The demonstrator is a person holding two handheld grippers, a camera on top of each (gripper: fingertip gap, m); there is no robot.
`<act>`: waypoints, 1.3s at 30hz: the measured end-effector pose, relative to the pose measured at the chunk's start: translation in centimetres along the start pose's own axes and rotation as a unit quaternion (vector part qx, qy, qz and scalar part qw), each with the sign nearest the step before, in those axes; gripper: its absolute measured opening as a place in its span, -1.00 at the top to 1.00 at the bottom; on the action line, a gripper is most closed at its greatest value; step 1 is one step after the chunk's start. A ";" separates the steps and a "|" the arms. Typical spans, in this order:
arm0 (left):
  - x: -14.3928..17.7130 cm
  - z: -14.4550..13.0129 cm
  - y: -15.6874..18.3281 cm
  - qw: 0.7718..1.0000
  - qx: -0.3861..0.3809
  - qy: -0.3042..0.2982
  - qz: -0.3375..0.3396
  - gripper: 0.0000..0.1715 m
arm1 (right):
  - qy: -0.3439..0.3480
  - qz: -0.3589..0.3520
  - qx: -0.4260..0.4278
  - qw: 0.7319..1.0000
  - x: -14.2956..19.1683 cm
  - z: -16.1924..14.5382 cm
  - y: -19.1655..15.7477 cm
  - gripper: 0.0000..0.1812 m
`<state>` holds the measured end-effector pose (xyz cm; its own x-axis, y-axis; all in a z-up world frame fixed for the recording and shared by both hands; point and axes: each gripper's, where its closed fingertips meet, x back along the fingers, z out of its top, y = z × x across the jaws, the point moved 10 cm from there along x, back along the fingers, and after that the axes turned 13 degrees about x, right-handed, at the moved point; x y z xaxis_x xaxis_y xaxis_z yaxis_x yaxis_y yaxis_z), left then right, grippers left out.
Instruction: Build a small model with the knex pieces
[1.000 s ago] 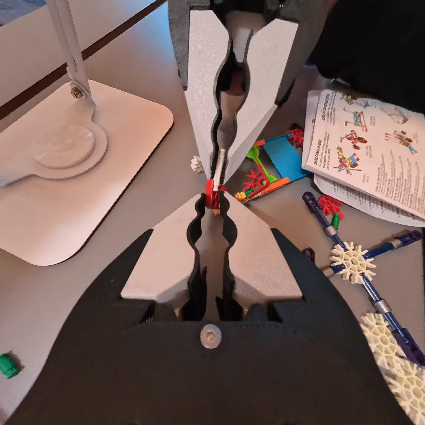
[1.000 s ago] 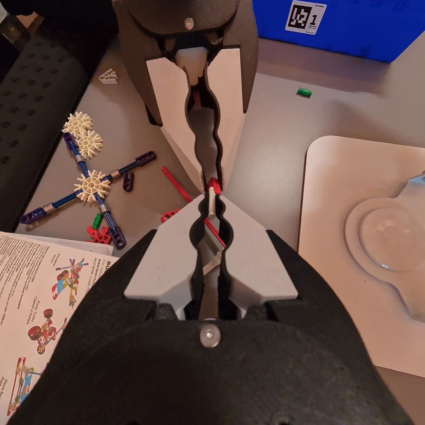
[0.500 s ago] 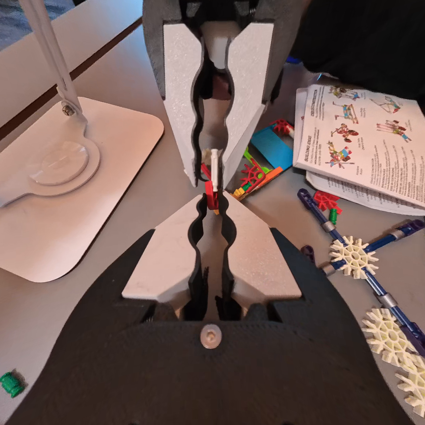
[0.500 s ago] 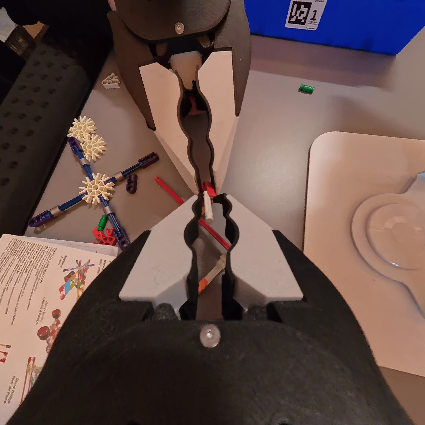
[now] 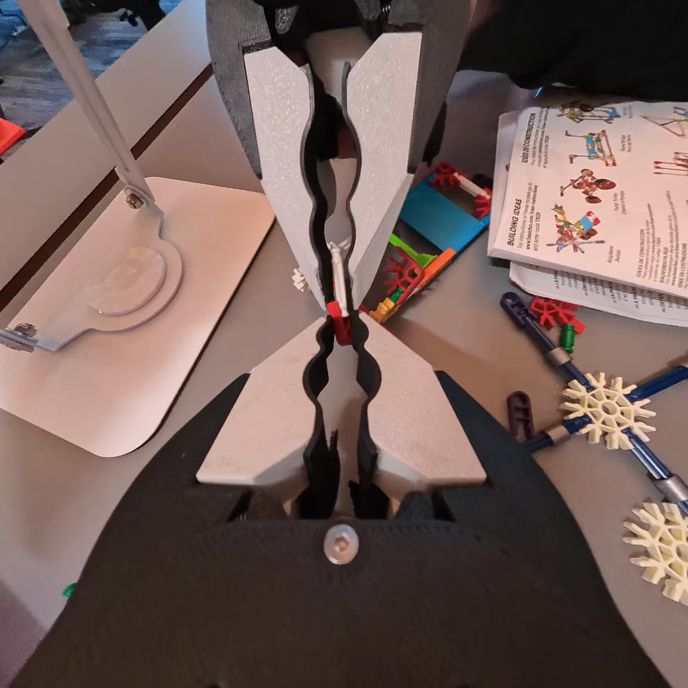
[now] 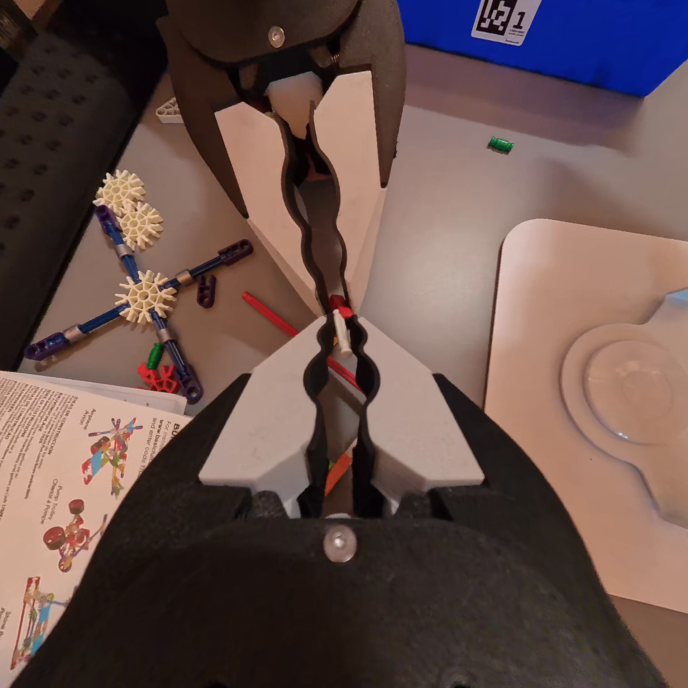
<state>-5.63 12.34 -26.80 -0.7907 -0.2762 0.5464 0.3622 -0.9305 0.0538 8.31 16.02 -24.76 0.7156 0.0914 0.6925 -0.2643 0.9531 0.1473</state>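
Note:
My left gripper (image 5: pixel 340 322) is shut on a small red connector (image 5: pixel 341 324) held above the grey table. My right gripper (image 6: pixel 340 323) faces it tip to tip and is shut on a short white rod (image 6: pixel 341 333). The rod's far end meets the red connector (image 6: pixel 338 302). In the left wrist view the right gripper (image 5: pixel 339 298) comes down from the top with the white rod (image 5: pixel 338 273) between its fingers. In the right wrist view the left gripper (image 6: pixel 335 303) comes in from the top.
A white lamp base (image 5: pixel 111 316) lies to one side, also in the right wrist view (image 6: pixel 595 372). An instruction booklet (image 5: pixel 595 204), blue rods with cream snowflake connectors (image 5: pixel 607 409), a blue-panel model (image 5: pixel 439 219), a red rod (image 6: pixel 268 312), a green piece (image 6: pixel 500 144) and a blue bin (image 6: pixel 595 44) surround the grippers. Only a small space, under 4 cm, lies between the two pairs of fingers.
Half a second ago the right gripper's jaws stood wider around the white rod. They have since closed on it again, and both grippers have stayed tip to tip.

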 end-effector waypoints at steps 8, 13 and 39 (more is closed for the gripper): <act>-0.1 0.2 1.1 0.997 -0.067 -0.006 0.041 0.94 | -0.003 0.008 0.012 1.000 0.0 0.0 -0.1 0.96; -0.3 0.2 1.4 0.996 -0.073 -0.012 0.058 0.94 | -0.025 -0.001 0.025 0.999 -0.1 0.4 -0.3 0.96; -0.2 -0.3 0.6 0.994 -0.082 -0.027 0.061 0.88 | -0.012 -0.026 0.046 0.999 0.4 0.3 -0.5 0.96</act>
<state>-5.42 11.81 -27.17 -0.7164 -0.3808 0.5846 0.3654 -0.9186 -0.1507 8.49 15.52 -24.35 0.7148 0.0341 0.6985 -0.2857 0.9259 0.2472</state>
